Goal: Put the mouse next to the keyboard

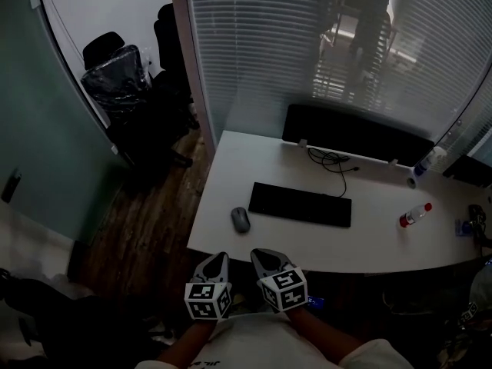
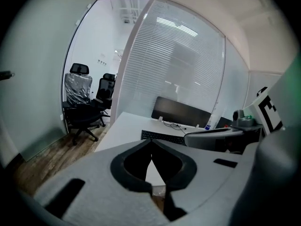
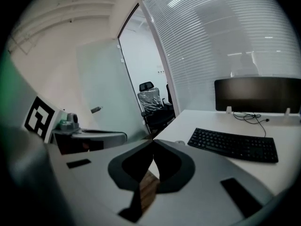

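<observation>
Mouse point(image 1: 241, 219) near the counter's point(image 1: 231, 167) front edge, just beside the keyboard's point(image 1: 300, 204) left end; red-capped bottle point(image 1: 414, 215) toward the right edge; left hand-held gripper point(image 1: 222, 256) and right hand-held gripper point(image 1: 257, 254) both pressed together, holding nothing

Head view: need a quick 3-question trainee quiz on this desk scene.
1. True or false: the mouse lies just off the keyboard's left end in the head view, not touching it.
2. The right gripper is: A) open; B) shut and empty; C) shut on the mouse.
3. Fill in: the bottle nearest the keyboard on the desk has a ___ cap.
Key: 1 true; 2 B; 3 red.
</observation>
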A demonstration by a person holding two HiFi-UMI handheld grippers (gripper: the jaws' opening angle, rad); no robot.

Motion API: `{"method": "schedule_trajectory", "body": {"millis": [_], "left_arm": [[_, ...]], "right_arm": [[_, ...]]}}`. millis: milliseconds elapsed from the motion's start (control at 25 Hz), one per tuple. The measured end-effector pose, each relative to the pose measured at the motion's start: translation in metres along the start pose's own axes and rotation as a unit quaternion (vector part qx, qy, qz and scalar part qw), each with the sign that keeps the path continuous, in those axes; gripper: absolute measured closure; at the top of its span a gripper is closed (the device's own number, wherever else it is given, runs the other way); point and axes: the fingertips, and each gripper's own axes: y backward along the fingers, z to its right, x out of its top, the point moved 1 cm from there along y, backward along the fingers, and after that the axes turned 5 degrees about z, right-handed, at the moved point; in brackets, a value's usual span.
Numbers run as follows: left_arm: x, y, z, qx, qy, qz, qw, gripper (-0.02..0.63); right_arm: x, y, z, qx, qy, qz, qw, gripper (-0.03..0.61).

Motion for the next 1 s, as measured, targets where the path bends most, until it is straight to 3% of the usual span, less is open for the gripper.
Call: {"method": "schedule_trajectory", "body": {"millis": [400, 840, 1000], "left_arm": [[-0.001, -0.022, -0.008, 0.006, -0.008, -0.010, 0.9999, 0.609], [-0.018, -0.033, -0.033, 0.024, 0.005, -0.028, 0.9993, 0.609], [-0.023, -0.041, -0.043, 0.033, 0.014, -0.028, 0.9990, 0.609]], "right_arm": [[0.001, -0.029, 0.020, 0.004, 0.014, -0.017, 1.000, 0.575], [-0.017, -0.078, 0.051, -0.030, 0.021, -0.040, 0.999, 0.567], [-0.034, -0.105, 0.060, -0.034, 0.011, -0.065, 0.997, 0.472]]}}
